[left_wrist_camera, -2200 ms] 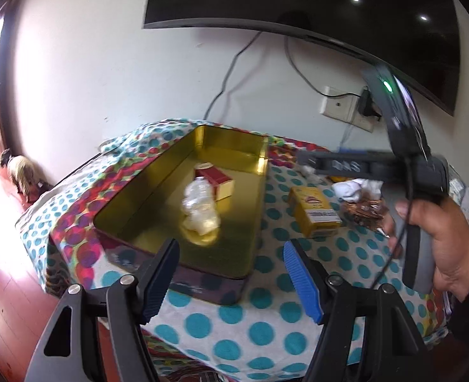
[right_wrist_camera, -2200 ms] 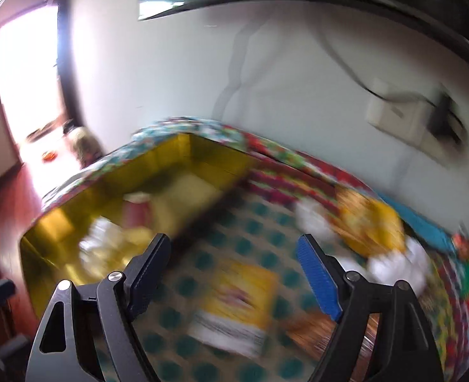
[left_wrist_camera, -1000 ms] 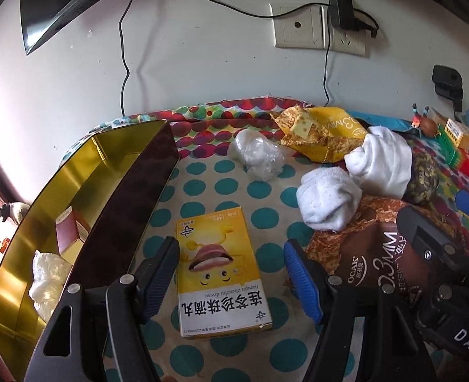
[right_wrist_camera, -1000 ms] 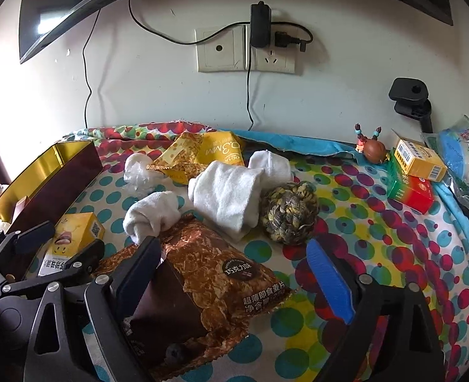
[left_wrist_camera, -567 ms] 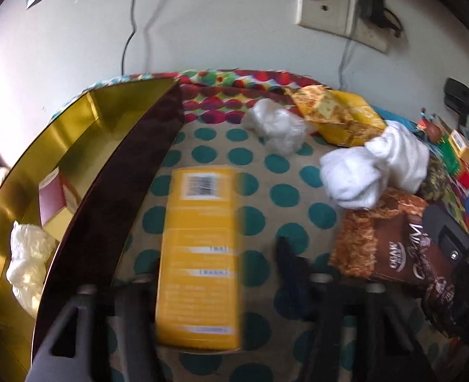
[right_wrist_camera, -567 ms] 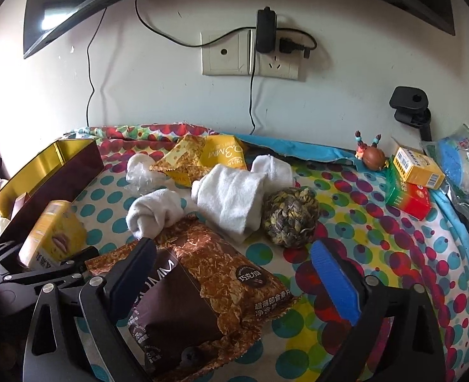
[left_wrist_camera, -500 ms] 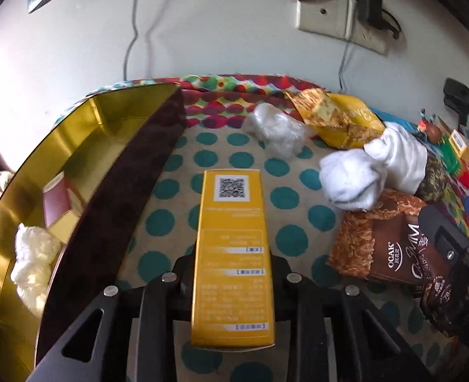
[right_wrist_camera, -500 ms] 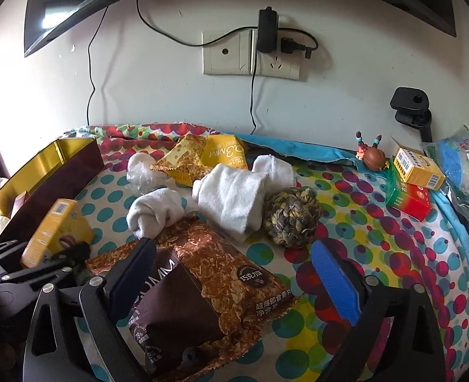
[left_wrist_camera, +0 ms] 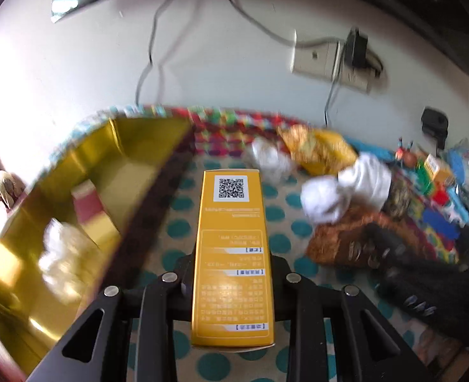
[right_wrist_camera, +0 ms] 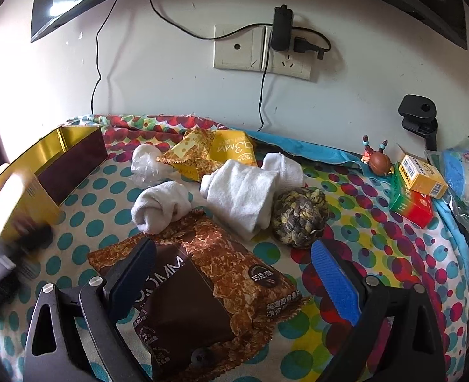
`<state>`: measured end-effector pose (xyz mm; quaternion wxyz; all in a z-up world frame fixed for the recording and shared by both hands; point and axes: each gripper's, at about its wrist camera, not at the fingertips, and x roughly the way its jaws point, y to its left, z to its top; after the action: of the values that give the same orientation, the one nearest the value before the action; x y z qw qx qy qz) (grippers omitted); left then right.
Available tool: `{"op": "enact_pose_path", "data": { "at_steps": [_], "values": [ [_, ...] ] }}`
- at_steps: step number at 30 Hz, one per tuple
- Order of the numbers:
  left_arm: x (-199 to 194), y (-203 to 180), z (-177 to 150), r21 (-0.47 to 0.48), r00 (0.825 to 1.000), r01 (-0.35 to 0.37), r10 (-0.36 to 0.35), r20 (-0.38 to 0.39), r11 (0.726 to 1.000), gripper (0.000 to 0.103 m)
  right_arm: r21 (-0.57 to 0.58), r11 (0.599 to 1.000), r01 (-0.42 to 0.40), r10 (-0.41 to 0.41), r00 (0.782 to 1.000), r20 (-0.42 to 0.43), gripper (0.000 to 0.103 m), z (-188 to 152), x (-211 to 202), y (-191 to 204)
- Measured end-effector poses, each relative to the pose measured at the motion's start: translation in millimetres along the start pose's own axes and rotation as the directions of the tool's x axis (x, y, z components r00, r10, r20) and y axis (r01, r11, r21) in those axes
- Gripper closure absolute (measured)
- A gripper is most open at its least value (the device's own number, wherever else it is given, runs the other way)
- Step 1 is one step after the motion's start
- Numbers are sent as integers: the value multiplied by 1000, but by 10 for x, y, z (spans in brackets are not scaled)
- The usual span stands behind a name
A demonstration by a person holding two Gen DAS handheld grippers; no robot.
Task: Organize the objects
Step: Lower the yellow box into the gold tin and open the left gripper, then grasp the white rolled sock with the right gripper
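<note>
We are gripping yellow box (left_wrist_camera: 232,254) in left gripper (left_wrist_camera: 232,273), jaws clamped on its long sides, box lifted above dotted tablecloth (left_wrist_camera: 180,203), just right of gold tin (left_wrist_camera: 119,146). Right gripper (right_wrist_camera: 234,273) is hovering with jaws spread, holding nothing, over brown snack bag (right_wrist_camera: 199,296). Risks we are weighing: box sticking far forward, likely clipping tin's dark wall when swinging across; slick carton slipping or twisting under motion; landing on items already in tin.

tin (left_wrist_camera: 84,165) left of box (left_wrist_camera: 232,254) | snack bag (right_wrist_camera: 202,289) before socks (right_wrist_camera: 237,197)
</note>
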<state>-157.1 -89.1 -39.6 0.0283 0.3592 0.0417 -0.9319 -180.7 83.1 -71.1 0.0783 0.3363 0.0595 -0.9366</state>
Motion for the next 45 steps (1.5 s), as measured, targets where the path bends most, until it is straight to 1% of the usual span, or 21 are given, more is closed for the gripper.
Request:
{"op": "enact_pose_path", "data": {
  "at_steps": [3,7,11,13,17,25,31,34,39,41,42,44,45],
  "values": [
    [-126,201,165,-22,999,-44,45,21,999,74,-1,1000,2,-2,1000,-10,5,1,13,2],
    [-185,653,245,-107,993,-120,120,-3,987,74,-3,1000,3,-3,1000,-9,5,1,14,8],
    [-265,998,138,-146,981,-193,189,-37,970,74,-16,1000,2,-2,1000,-14,5,4,25,27],
    [-298,1124,55,-152,977,-214,209,-53,965,74,-26,1000,3,-3,1000,-14,5,7,19,46],
    [-383,1240,-75,-149,971,-236,229,-61,960,74,-54,999,2,-2,1000,-11,5,8,11,98],
    [-454,1382,-297,-93,970,-239,233,-71,967,74,-98,995,-21,19,1000,-20,4,7,26,188],
    [-391,1531,-445,-117,976,-202,191,-102,972,73,-132,991,-5,3,1000,-15,4,1,20,249],
    [-378,1536,-470,-99,978,-195,187,-90,976,73,-151,988,18,-19,1000,-7,4,-3,7,286],
    [-365,1523,-479,-76,977,-206,200,-76,976,72,-156,988,14,-14,1000,0,4,6,-2,293],
    [-377,1499,-477,-64,980,-192,188,-60,979,60,-146,989,0,2,1000,12,4,47,-23,302],
    [-391,1488,-476,-56,982,-186,183,-45,981,57,-147,989,-12,14,1000,14,4,76,-28,329],
    [-441,1449,-474,-36,979,-203,203,-11,978,41,-158,987,-23,24,1000,7,4,130,0,409],
    [-472,1433,-469,-30,980,-198,199,9,980,38,-162,986,-26,26,1000,-1,4,160,29,455]
  ]
}}
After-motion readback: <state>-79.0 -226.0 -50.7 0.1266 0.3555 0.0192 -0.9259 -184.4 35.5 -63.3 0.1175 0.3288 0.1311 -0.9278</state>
